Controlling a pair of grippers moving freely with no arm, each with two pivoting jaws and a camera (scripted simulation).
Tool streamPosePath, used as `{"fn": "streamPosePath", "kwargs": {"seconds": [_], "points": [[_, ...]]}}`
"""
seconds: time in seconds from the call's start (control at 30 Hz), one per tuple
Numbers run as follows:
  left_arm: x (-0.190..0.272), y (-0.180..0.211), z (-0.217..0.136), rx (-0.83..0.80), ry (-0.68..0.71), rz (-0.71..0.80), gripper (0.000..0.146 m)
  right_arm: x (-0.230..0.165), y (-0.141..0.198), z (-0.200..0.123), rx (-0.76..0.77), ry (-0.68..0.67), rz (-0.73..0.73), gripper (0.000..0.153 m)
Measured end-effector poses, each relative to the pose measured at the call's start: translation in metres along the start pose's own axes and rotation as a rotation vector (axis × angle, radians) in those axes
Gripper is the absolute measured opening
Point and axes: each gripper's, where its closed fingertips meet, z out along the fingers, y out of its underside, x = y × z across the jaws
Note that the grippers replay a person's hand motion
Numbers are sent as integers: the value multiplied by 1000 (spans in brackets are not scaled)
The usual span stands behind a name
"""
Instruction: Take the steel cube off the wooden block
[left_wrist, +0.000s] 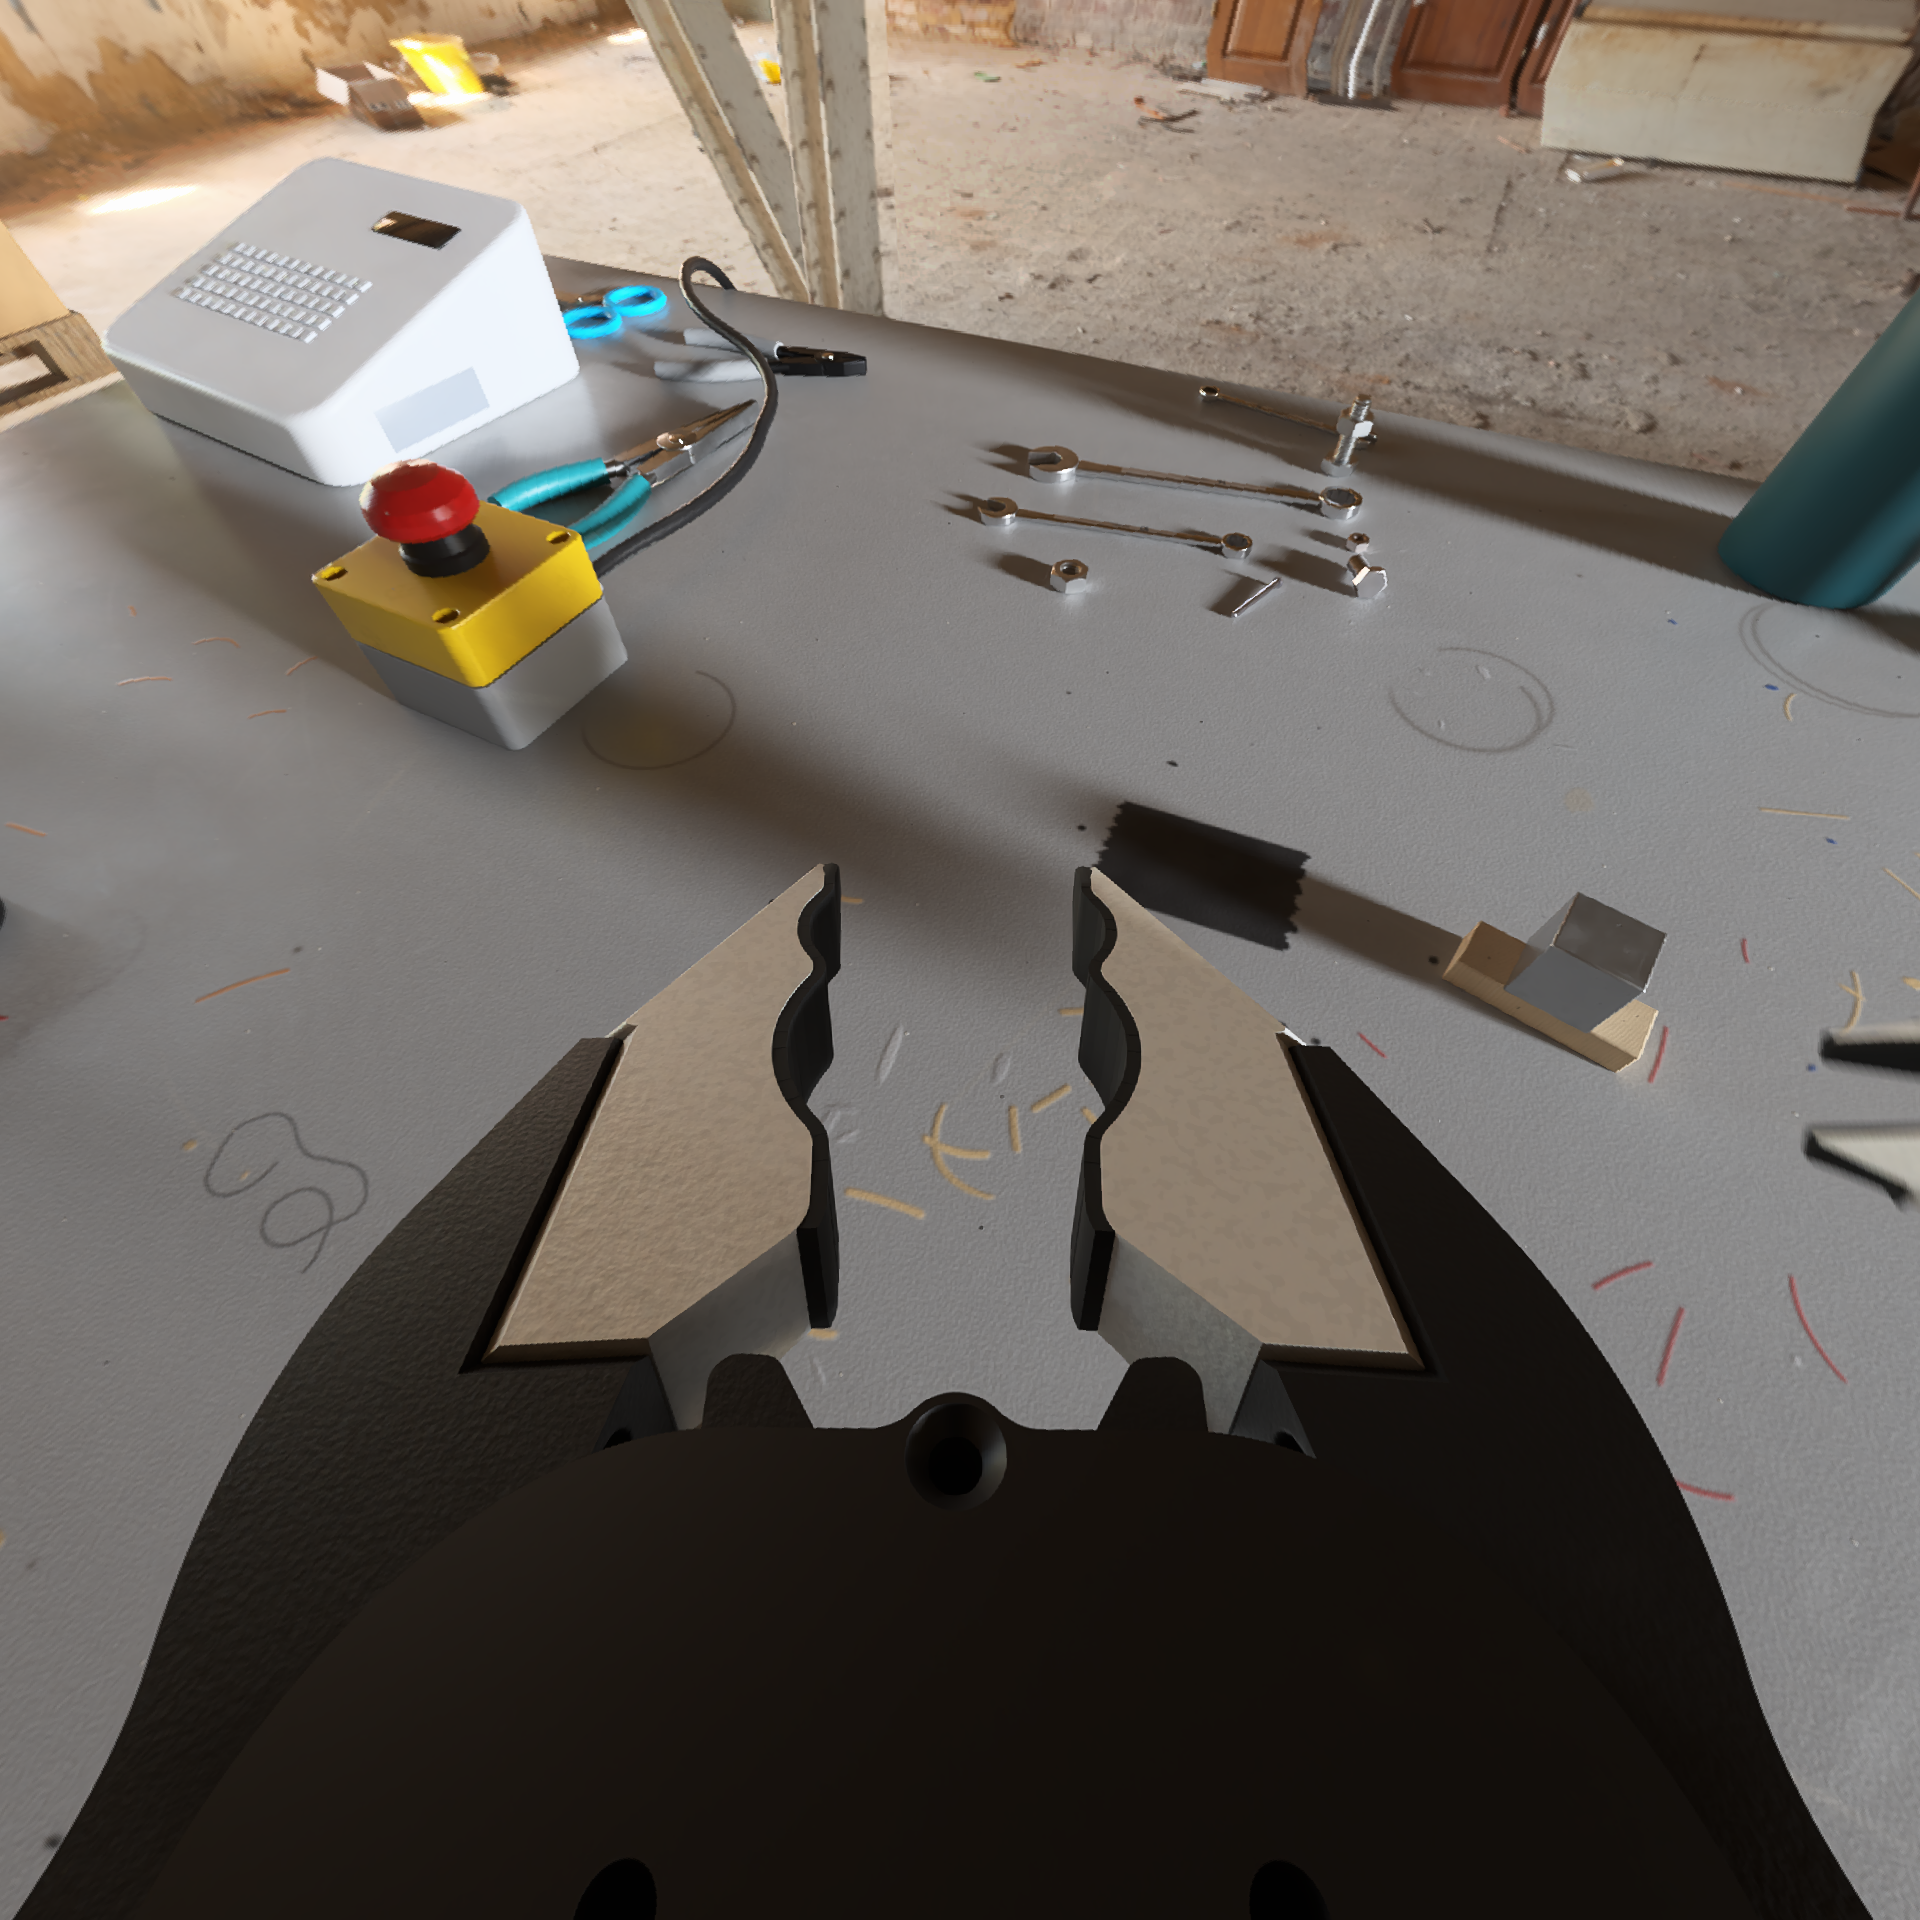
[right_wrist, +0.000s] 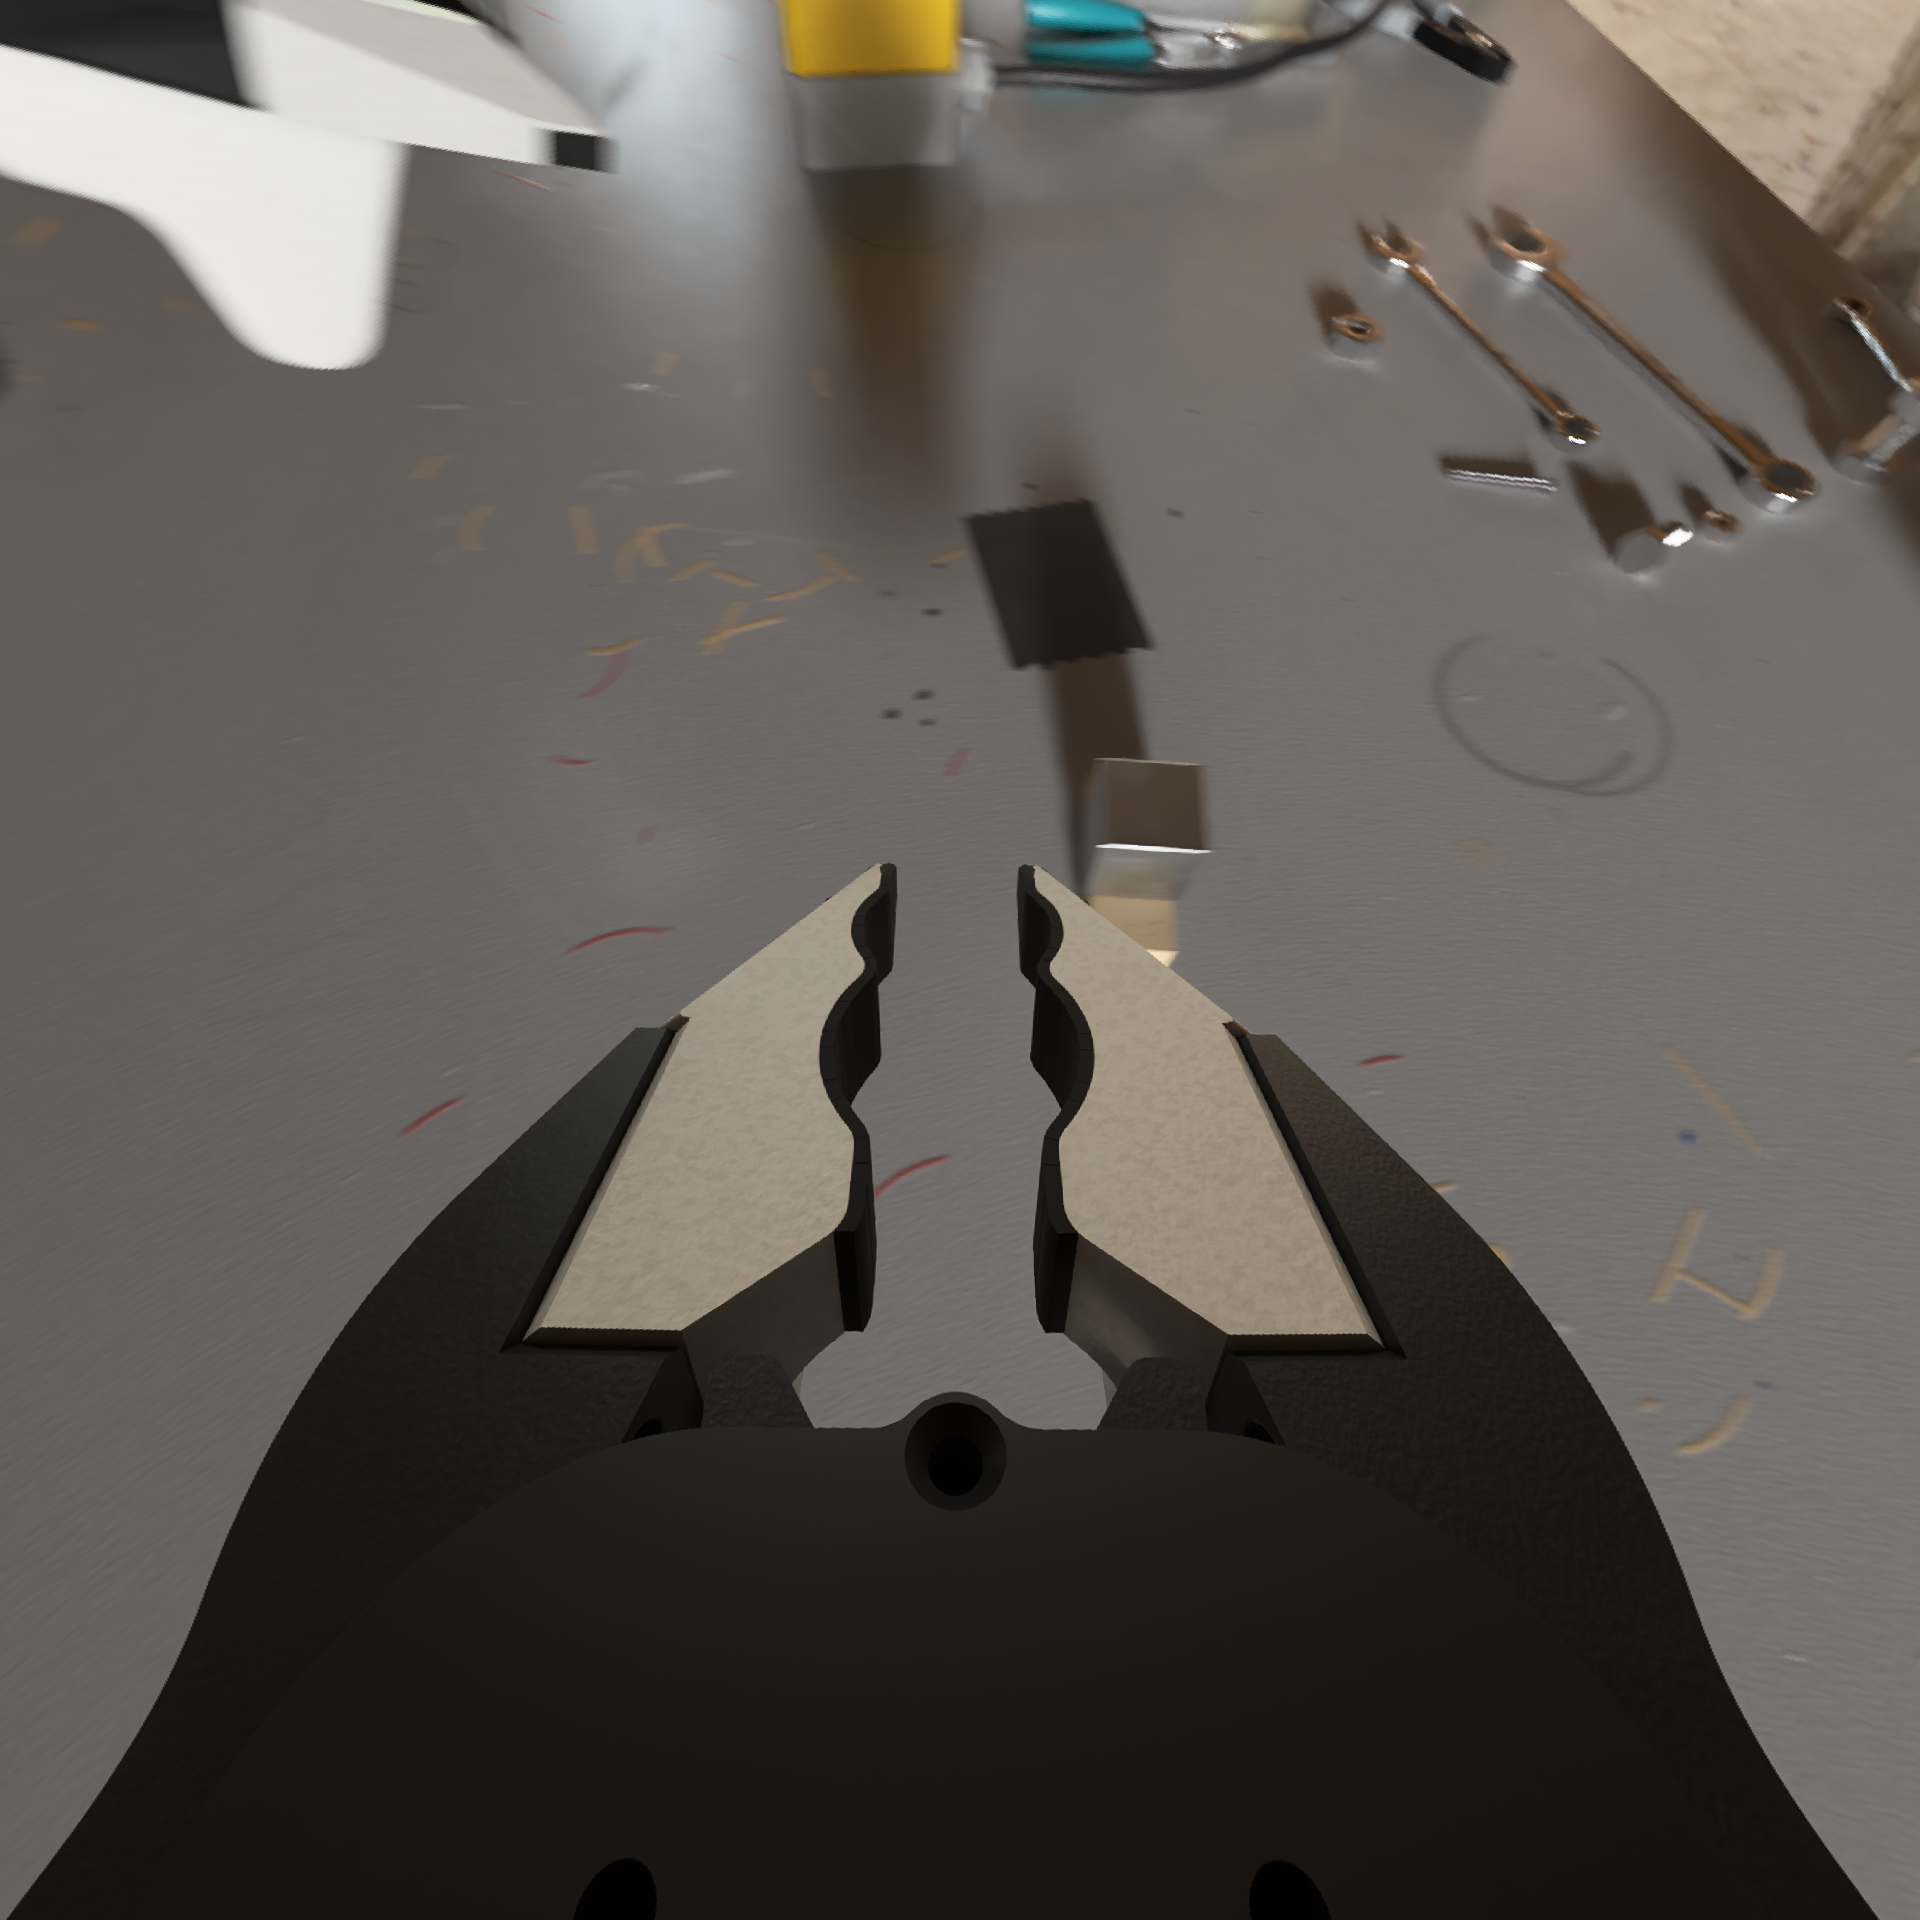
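Lining up on the small shiny steel cube is judged to be the step in hand, since nothing is held yet. The cube sits on the flat pale wooden block, out on the grey scuffed tabletop, toward its right edge as the left wrist view shows it and well apart from the far edge, where chrome spanners are laid out. The right gripper is angled down with its jaws parted and empty, the cube just beyond and right of its tips. A sideways correction is advised, so the cube alone is straddled and the block left undisturbed. The left gripper is released, level, well apart.
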Motion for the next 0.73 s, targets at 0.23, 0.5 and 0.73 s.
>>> {"fn": "streamPosePath", "kwargs": {"seconds": [0.23,0.5,0.73], "points": [[-5,-7,-6,41,9,-32,45,43,8,48,-142,24,72,43],[-6,-9,-9,49,8,-33,45,45,3,37,-116,45,50,28],[-4,-7,-7,36,9,-24,45,26,34,21,-172,-7,66,28]]}}
